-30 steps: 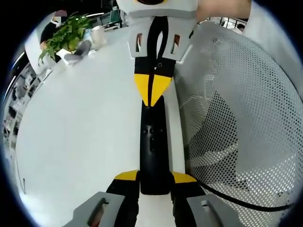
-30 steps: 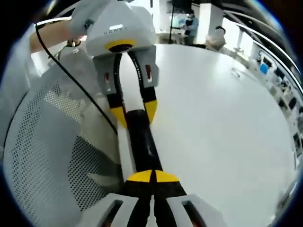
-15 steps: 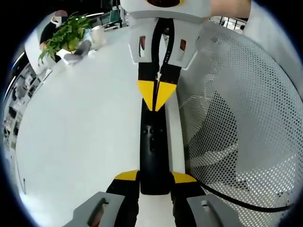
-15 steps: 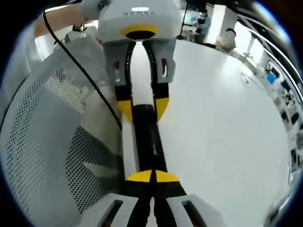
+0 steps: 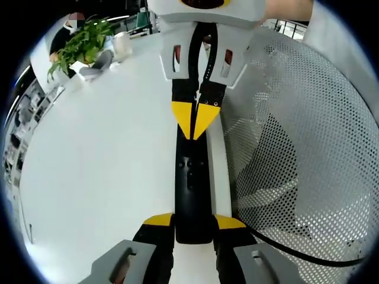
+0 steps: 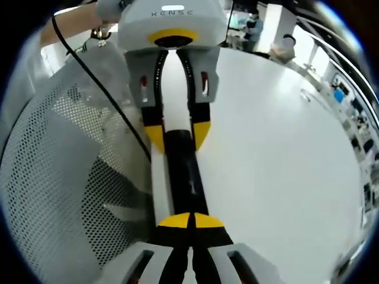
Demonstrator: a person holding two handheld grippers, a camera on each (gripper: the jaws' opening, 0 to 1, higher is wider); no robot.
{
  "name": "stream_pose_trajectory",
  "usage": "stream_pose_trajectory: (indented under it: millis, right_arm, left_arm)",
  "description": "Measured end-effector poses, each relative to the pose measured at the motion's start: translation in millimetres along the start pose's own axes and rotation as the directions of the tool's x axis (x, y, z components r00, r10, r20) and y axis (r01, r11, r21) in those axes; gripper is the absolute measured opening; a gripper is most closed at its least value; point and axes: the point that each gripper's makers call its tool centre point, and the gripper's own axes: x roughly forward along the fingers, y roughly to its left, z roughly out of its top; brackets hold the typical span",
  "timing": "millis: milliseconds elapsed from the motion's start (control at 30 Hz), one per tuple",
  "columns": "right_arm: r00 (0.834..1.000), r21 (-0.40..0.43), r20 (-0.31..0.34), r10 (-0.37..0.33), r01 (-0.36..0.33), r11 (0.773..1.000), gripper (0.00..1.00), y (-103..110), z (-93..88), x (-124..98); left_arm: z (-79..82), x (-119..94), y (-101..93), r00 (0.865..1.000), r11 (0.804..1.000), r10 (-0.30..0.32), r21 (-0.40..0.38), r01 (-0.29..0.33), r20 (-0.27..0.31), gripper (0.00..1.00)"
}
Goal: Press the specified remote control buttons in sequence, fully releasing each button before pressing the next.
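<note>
A long black remote [image 5: 190, 183] lies at the edge of the white table [image 5: 100, 154]. My left gripper [image 5: 193, 222] is shut on its near end, with a yellow-tipped jaw on each side. My right gripper [image 5: 192, 118] reaches in from the top of the left gripper view. It is shut, and its joined yellow tips rest on the remote's far part. In the right gripper view the right gripper [image 6: 190, 220] is shut with its tips on the remote [image 6: 185, 177]. Beyond it, the left gripper [image 6: 177, 131] clamps the remote's other end.
A white perforated mesh chair [image 5: 296, 148] stands close beside the remote, also seen as the chair [image 6: 65, 177]. A black cable [image 5: 296, 251] crosses it. A potted plant [image 5: 83, 44] and a white cup [image 5: 123, 42] sit at the far corner. The broad table [image 6: 278, 148] spreads open.
My right gripper has slid a little along the remote toward the left gripper, staying shut. The left gripper keeps its hold and the remote has not moved.
</note>
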Motion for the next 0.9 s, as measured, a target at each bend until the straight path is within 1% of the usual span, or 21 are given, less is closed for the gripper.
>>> stream_pose_trajectory:
  millis: [200,367,433,567,633,667,833,900]
  right_arm:
    - [1.000,0.011,0.017,-0.002,0.002,1.000,0.00,-0.2,0.0,-0.3]
    - [0.999,0.069,0.042,0.018,-0.020,0.997,0.00,-1.2,0.1,-0.7]
    - [0.999,0.040,0.049,0.023,-0.025,0.999,0.00,-0.6,0.6,-1.0]
    - [0.998,0.024,0.047,0.031,-0.033,0.999,0.00,-0.1,1.4,-1.0]
    - [0.998,0.037,0.048,0.031,-0.032,0.999,0.08,-1.9,2.8,0.8]
    - [0.999,0.026,0.044,0.029,-0.030,0.999,0.09,-2.7,2.3,0.4]
    - [0.998,0.022,0.044,0.034,-0.035,0.999,0.06,-2.6,2.6,1.1]
    - [0.999,-0.004,0.039,0.031,-0.031,1.000,0.05,-0.8,2.9,1.6]
  left_arm:
    - [-0.3,0.2,0.0,1.000,1.000,-0.001,0.006,0.001,-0.006,0.24]
    - [-0.4,0.4,-0.1,1.000,1.000,0.000,0.007,0.000,-0.003,0.24]
    - [-0.3,0.6,-0.3,1.000,1.000,0.004,0.010,-0.004,-0.007,0.24]
    - [-0.1,0.5,-0.1,1.000,1.000,0.006,0.009,-0.006,-0.006,0.24]
    - [0.0,0.6,0.1,1.000,1.000,0.005,0.008,-0.005,-0.004,0.24]
    - [0.0,0.7,0.1,1.000,1.000,0.006,0.008,-0.006,-0.004,0.24]
    - [0.1,0.5,0.1,1.000,1.000,0.007,0.008,-0.007,-0.004,0.24]
    - [-0.1,0.5,0.1,1.000,1.000,0.006,0.006,-0.006,-0.003,0.24]
